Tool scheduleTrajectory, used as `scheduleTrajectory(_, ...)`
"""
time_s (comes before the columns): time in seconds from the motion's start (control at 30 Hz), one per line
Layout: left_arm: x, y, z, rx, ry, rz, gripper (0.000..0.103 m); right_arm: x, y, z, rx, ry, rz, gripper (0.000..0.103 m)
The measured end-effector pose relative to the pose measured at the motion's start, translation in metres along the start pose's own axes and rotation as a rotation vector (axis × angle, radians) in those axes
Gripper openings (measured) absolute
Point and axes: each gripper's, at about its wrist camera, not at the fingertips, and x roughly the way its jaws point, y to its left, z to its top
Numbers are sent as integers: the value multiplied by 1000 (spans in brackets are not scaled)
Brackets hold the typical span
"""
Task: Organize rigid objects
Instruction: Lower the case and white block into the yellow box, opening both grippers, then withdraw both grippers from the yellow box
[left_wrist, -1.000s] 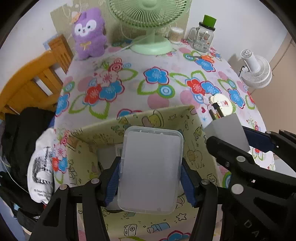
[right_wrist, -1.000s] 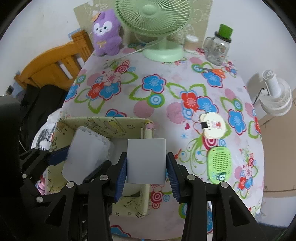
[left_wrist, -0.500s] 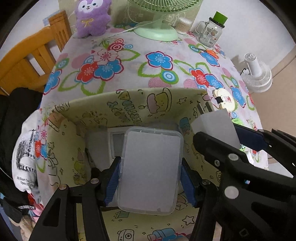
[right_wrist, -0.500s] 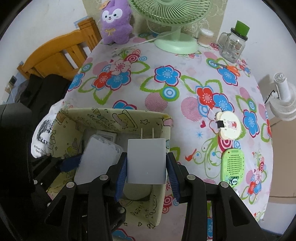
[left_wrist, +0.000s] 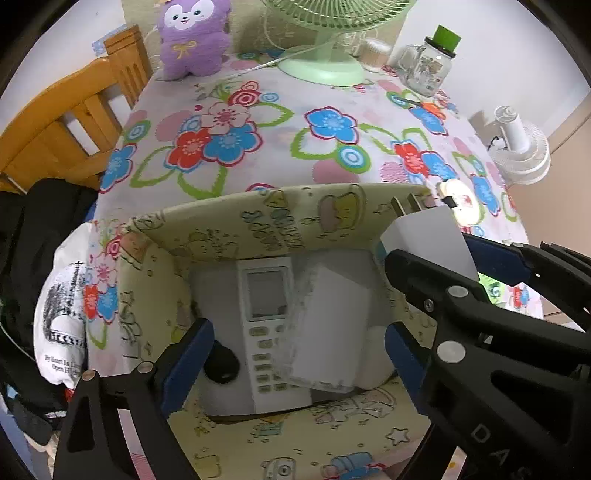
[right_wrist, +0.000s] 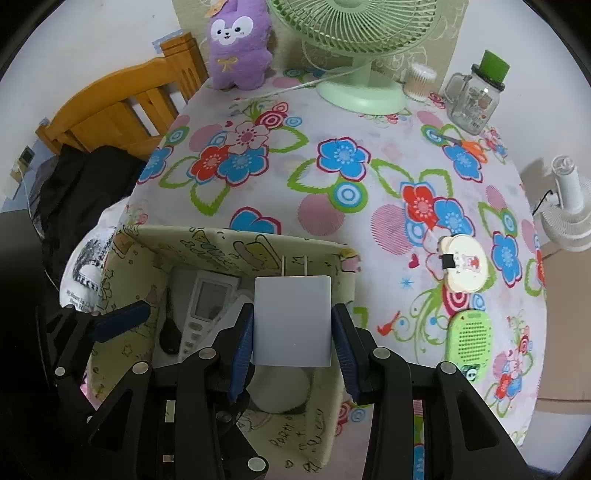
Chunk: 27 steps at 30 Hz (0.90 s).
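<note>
Case (left_wrist: 325, 328) lies loose in bin (left_wrist: 258, 225) over remote (left_wrist: 267, 332); left hand-held gripper (left_wrist: 297, 354) opening, nothing pinched. Right hand-held gripper (right_wrist: 293, 345) clenched on charger (right_wrist: 291, 321), bin's 3 o'clock side.

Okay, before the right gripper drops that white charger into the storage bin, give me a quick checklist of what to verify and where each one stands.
1. Charger clamped between the right gripper pads, prongs pointing away: ok.
2. Charger over the storage bin opening rather than the tablecloth: ok, though near the right wall.
3. Left gripper holds nothing, jaws opening; the frosted plastic case lies in the bin: ok.
4. Left gripper out of the bin: not ok, its fingers hang over the opening.
5. Free floor space under the charger: cannot tell; the remote control, the case and a white rounded object crowd it.
</note>
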Motion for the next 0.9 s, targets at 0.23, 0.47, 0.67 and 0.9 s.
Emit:
scheduleTrajectory(0.23,1,7,5,-3,16,9,97,9,5,2,0,24,8,61)
scheduleTrajectory(0.47,-5,8,5,3,16,5,99,6,7,1,12,28,31,68)
scheduleTrajectory(0.67,-15,1,1,25,3,7,101,-4,3,-4,34,29,19,83)
scheduleTrajectory(0.9,-25,-15,0,69,-19,9,102,-20,-10,-14,86,10,0,84)
